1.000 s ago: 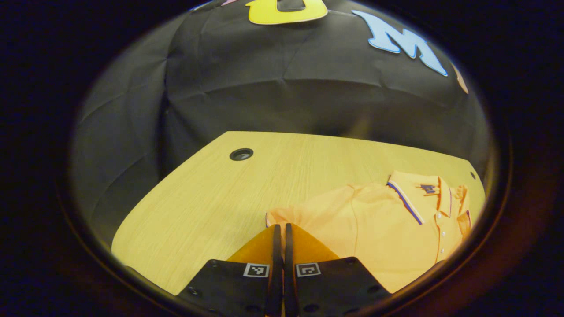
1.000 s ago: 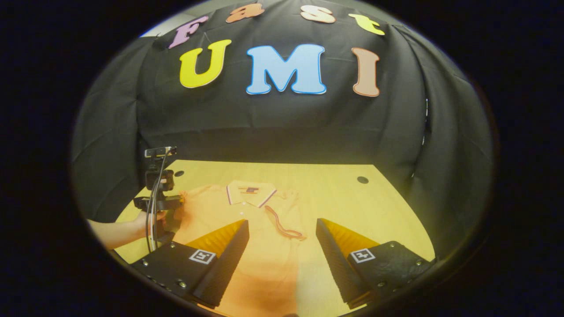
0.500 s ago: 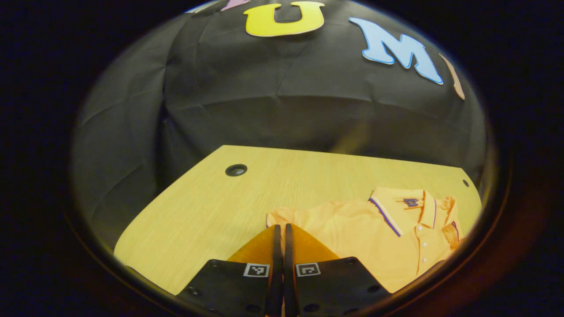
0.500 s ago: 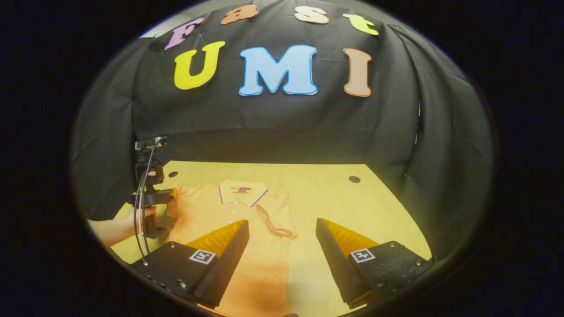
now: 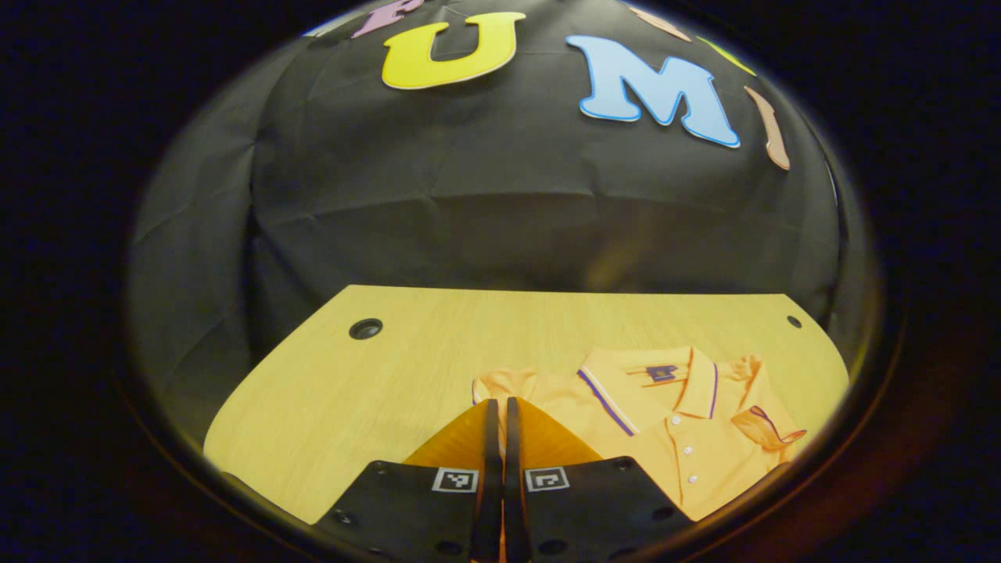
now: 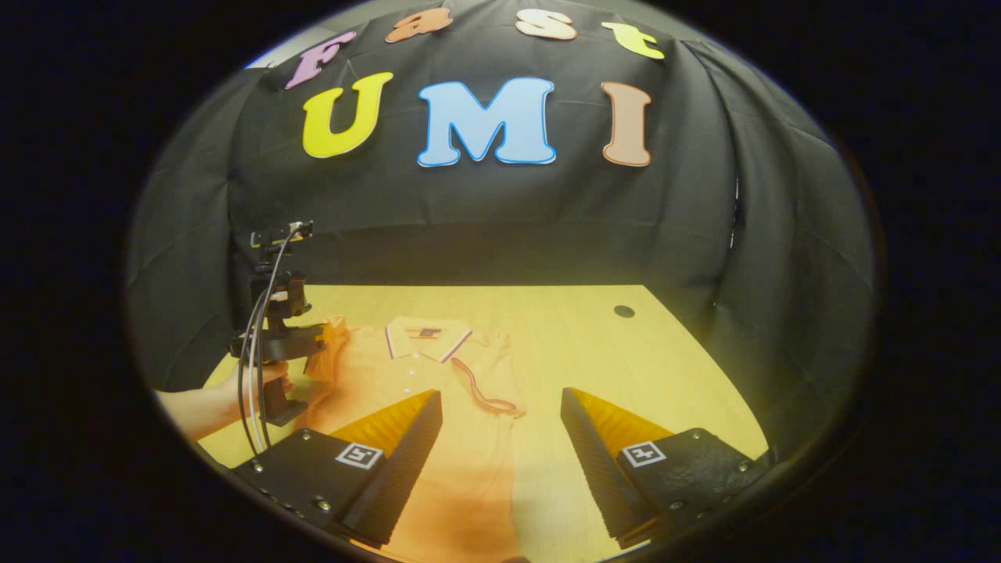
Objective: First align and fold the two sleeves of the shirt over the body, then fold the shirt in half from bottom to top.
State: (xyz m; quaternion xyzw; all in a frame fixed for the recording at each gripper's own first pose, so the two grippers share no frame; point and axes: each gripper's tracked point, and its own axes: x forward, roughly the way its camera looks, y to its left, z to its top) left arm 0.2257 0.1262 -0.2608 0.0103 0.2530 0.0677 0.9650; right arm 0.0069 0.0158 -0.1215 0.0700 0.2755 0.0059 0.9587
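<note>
My left gripper (image 5: 497, 407) has lifted the sleeve (image 6: 332, 344) it pinches toward 3 o'clock over the shirt (image 5: 665, 438); my right gripper (image 6: 500, 407) gapes empty.

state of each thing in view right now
orange polo shirt: front up on the wooden table, collar buttoned
right sleeve: folded over the body
left sleeve: pinched, lifted off the table
left hand-held gripper: shut on the left sleeve
right hand-held gripper: open above the shirt

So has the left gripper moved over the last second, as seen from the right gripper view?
Yes. The left gripper, shut on the shirt's left sleeve, has risen and edged toward the collar, judged against the table edge.
</note>
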